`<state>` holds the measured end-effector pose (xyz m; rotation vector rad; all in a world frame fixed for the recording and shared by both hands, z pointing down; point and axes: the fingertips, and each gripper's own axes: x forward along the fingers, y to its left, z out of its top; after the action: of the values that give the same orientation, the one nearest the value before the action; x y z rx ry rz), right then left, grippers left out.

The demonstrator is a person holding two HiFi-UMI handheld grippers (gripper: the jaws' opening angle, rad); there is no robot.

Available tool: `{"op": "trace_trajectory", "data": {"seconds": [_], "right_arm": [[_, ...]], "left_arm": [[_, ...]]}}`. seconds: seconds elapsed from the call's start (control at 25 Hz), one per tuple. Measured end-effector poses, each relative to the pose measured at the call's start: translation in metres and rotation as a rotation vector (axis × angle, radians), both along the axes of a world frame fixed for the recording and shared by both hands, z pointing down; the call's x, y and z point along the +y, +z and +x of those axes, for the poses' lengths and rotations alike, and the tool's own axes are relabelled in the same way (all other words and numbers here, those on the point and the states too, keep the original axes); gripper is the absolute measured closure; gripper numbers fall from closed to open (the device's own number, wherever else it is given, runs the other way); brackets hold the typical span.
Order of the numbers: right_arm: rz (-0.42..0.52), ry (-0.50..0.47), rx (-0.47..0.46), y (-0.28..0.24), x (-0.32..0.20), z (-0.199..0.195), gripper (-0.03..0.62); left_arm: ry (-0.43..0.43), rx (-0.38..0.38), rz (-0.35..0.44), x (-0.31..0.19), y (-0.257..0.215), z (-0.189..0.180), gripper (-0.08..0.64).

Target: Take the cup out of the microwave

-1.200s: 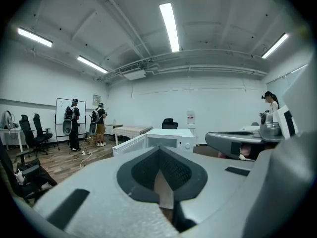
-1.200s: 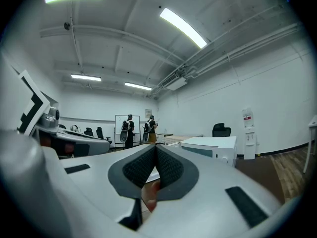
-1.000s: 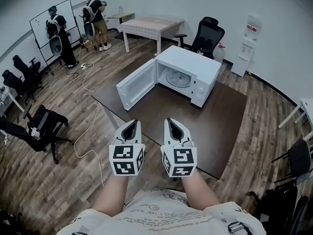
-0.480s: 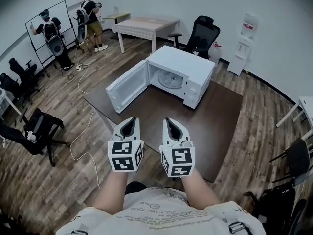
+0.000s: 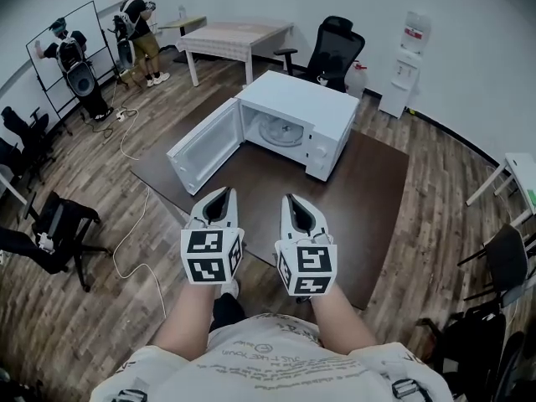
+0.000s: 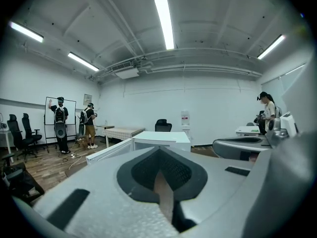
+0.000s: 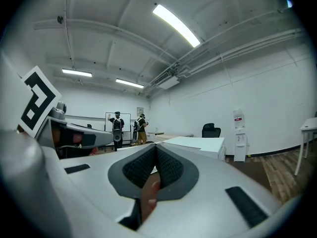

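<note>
A white microwave (image 5: pixel 293 111) stands on a dark brown table (image 5: pixel 368 182) with its door (image 5: pixel 201 147) swung wide open to the left. Inside, only the glass turntable (image 5: pixel 280 130) shows; no cup is visible in any view. My left gripper (image 5: pixel 219 193) and right gripper (image 5: pixel 293 199) are side by side at the table's near edge, both shut and empty, pointing at the microwave and well short of it. The left gripper view has its closed jaws (image 6: pixel 159 150) under the microwave (image 6: pixel 163 139). The right gripper view shows the same, with its jaws (image 7: pixel 154 148) below the microwave (image 7: pixel 198 144).
Two people (image 5: pixel 134 11) stand by a whiteboard (image 5: pixel 63 36) at the far left. A cable (image 5: pixel 134 224) trails over the wooden floor left of the table. Office chairs (image 5: pixel 59 229) stand left; another chair (image 5: pixel 335 44), a light table (image 5: pixel 234 36) and a water dispenser (image 5: pixel 410 40) are behind.
Both grippers have moved forward together toward the table and microwave, staying shut. The microwave now sits slightly further left and higher in the head view.
</note>
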<state>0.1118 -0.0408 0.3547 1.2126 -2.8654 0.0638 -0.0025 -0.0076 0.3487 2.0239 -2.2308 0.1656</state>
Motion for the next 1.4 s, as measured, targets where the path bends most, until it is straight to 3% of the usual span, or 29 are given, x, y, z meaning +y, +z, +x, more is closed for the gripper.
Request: {"op": "trace_trajectory", "data": {"seconds": [0.56,1.04,1.4], "right_arm": [[0.001,0.045,0.038,0.008,-0.046,-0.053,0.581],[-0.009,0.209,0.036,-0.004,-0.112,-0.066,0.581],[-0.061,0.379,0.017,0.006,-0.157,-0.076,0.581]], "left_arm": [[0.049,0.016,-0.013,-0.056,0.011,-0.054,0.552],[0.200,0.023,-0.013,-0.141,0.001,-0.076,0.552],[0.341,0.043,-0.057,-0.200,0.017,-0.094,0.552]]}}
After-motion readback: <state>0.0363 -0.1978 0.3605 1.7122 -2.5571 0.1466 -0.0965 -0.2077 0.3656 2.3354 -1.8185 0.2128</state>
